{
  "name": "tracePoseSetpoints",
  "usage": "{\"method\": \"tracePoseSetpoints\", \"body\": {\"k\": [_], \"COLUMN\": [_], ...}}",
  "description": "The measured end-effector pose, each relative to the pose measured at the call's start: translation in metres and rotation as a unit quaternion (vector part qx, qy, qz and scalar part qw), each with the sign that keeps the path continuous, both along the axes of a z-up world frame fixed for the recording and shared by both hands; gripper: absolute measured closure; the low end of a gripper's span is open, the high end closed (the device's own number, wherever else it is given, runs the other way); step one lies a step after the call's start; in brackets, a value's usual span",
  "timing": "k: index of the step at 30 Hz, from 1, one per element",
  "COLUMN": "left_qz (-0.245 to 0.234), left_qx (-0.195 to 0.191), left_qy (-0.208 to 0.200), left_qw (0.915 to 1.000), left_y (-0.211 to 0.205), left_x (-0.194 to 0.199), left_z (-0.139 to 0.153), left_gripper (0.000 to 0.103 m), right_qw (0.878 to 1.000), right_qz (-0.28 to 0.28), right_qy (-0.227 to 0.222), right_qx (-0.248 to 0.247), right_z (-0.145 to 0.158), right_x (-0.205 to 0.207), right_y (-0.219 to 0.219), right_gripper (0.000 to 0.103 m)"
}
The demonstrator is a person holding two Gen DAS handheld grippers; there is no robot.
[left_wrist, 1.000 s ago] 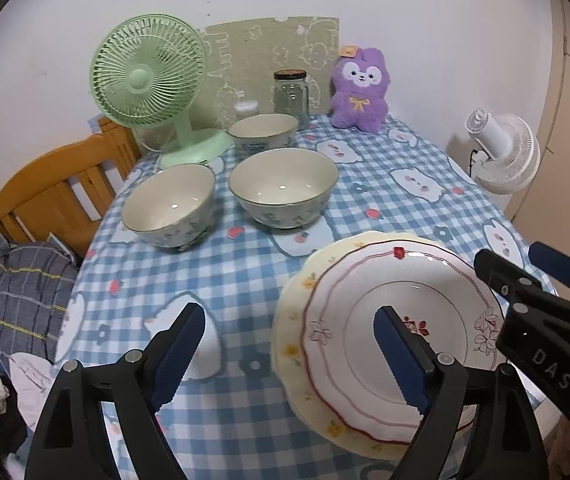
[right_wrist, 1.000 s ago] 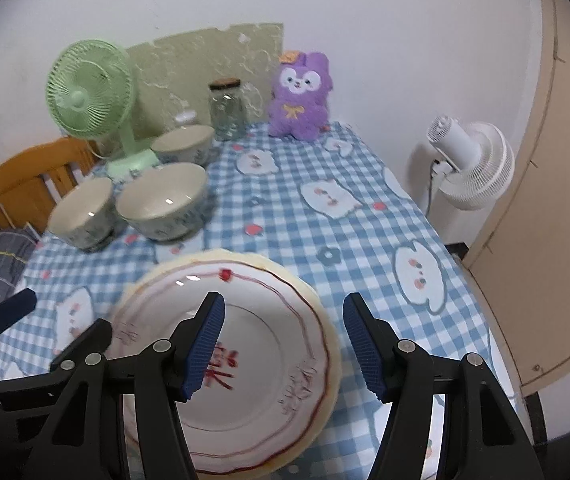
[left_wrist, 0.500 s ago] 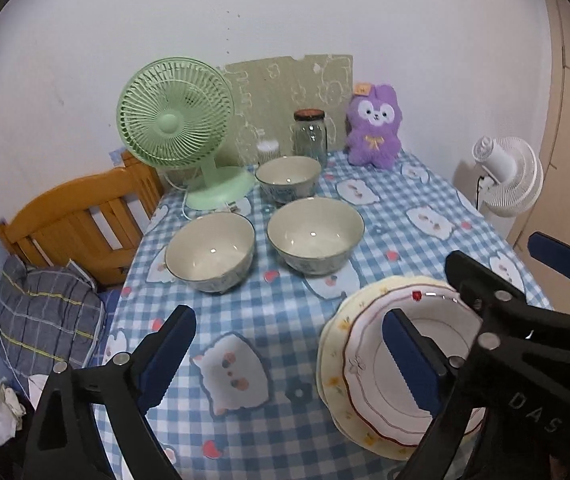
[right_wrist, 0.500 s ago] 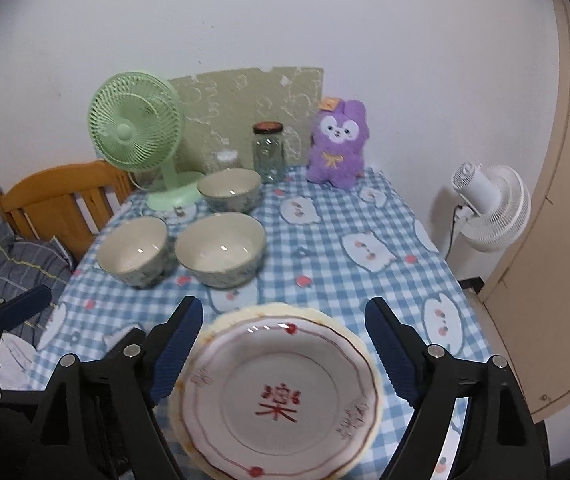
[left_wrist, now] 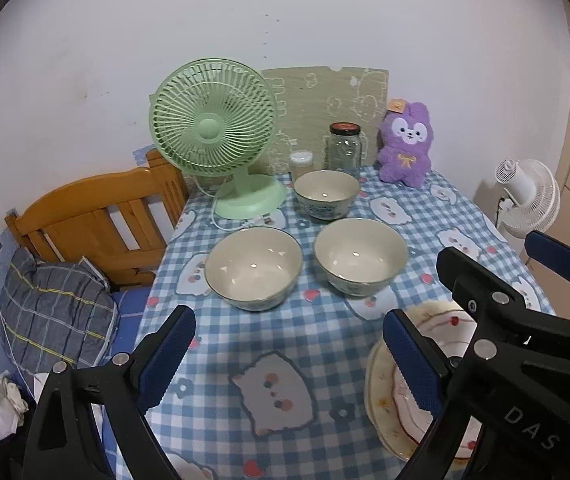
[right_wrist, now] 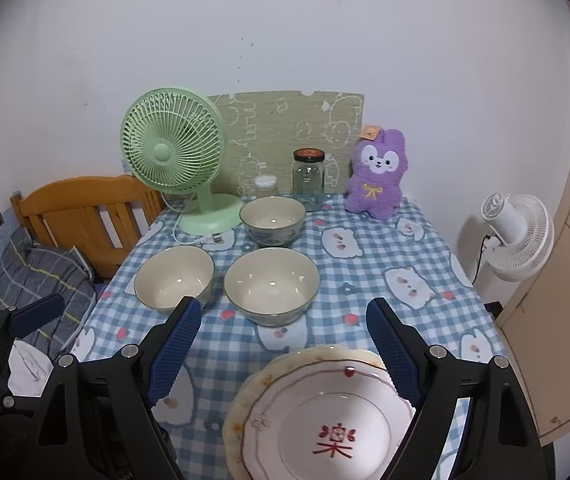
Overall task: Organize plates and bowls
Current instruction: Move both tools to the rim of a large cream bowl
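Two stacked plates (right_wrist: 325,424) lie at the table's near edge, a white one with a red rim and red character on a cream one. In the left wrist view the plates (left_wrist: 389,396) are partly hidden behind the right gripper's body (left_wrist: 525,320). Three cream bowls stand apart beyond them: a left bowl (right_wrist: 173,278), a middle bowl (right_wrist: 271,284) and a smaller far bowl (right_wrist: 272,220). My right gripper (right_wrist: 283,348) hangs open above the plates' far rim and holds nothing. My left gripper (left_wrist: 289,356) is open over bare cloth, left of the plates, also holding nothing.
The table has a blue checked cloth (right_wrist: 365,280). At its back stand a green fan (right_wrist: 173,160), a glass jar (right_wrist: 308,178), a small jar (right_wrist: 266,186) and a purple plush (right_wrist: 377,172). A wooden headboard (left_wrist: 97,216) is at left, a white floor fan (right_wrist: 513,232) at right.
Both grippers have drawn back and up from the plates, and their jaws stand wider. The plates stayed on the table, and more of the table and all bowls have come into view.
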State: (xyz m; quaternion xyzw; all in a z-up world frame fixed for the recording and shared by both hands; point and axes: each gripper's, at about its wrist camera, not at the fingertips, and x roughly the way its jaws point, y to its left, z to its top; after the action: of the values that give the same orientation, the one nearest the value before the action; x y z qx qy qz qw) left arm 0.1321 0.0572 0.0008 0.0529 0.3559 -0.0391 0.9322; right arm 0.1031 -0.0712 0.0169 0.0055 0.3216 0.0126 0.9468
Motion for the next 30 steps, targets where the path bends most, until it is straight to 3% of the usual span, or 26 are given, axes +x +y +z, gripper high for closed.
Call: {"method": "tracePoseSetpoints", "body": {"k": [4,16,21,30], "left_qz": [0.006,0.028,0.033,0.026], "left_qx": [-0.008,-0.011,-0.005,-0.015], "left_qy": [-0.003,-0.009,-0.016,0.010], "left_qw": [1.0000,0.9995,0.9993,0.9995], "left_y": [0.010,0.048,0.060,0.074], "left_x": [0.011,0.048,0.067,0.097], "left_z": [-0.003,-0.016,-0.025,-0.053], "left_gripper": [0.007,0.007,0.007,0.008], "right_qw": [1.000,1.000,1.000,0.999], "right_qz": [0.001,0.015,0.018,0.011], "right_qy": [-0.020,-0.007,0.008,0.041], "right_qx": [0.005,0.010,0.009,0.023], "right_z": [-0.001,-0.015,-0.025,-0.054], "right_x": [0.009,0.050,0.071,0.100], "right_y": [0.014,0.054,0.069,0.081], "right_gripper": [0.016,0.016,0.016,0.016]}}
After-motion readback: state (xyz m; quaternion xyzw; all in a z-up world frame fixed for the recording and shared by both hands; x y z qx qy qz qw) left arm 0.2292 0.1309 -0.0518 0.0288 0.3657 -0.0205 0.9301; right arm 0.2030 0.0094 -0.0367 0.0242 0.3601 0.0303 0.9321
